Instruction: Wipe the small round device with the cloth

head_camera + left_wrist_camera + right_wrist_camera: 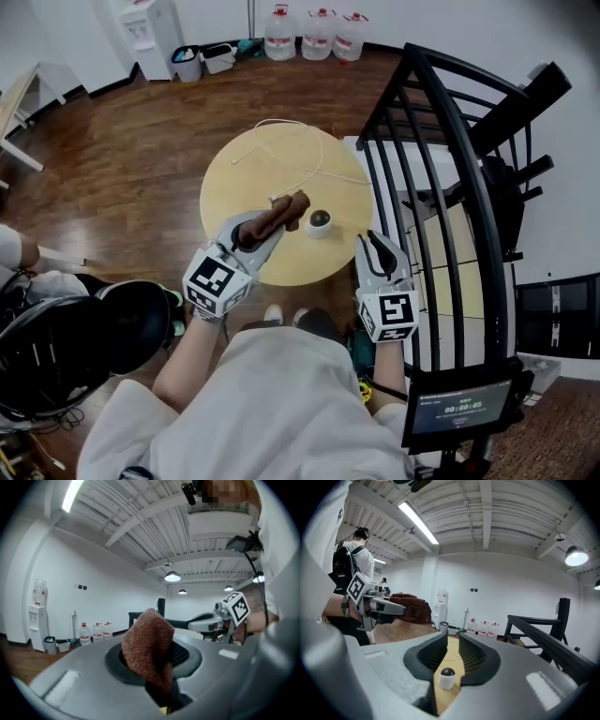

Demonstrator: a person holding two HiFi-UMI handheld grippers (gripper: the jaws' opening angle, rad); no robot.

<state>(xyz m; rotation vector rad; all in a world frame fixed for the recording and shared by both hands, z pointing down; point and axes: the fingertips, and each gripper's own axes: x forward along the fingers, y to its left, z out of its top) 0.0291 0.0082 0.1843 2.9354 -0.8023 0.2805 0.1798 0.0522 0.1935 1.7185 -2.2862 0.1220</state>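
Observation:
The small round device (320, 222), a dark dome on a white base, stands on the round wooden table (244, 178) near its front right. My left gripper (267, 225) is shut on a brown cloth (286, 211), held just left of the device and above the table. In the left gripper view the cloth (147, 648) bulges out of the left gripper (157, 672). My right gripper (377, 246) hovers by the table's right edge, its jaws a narrow gap apart with nothing gripped. Through the right gripper (450, 644) the device (447, 677) shows ahead on the tabletop.
A thin white cable (300, 155) loops across the far half of the table. A black metal rack (450, 197) rises close on the right. Water bottles (319, 33) and a dispenser (150, 33) line the far wall. A dark bag (84, 342) lies left of the person.

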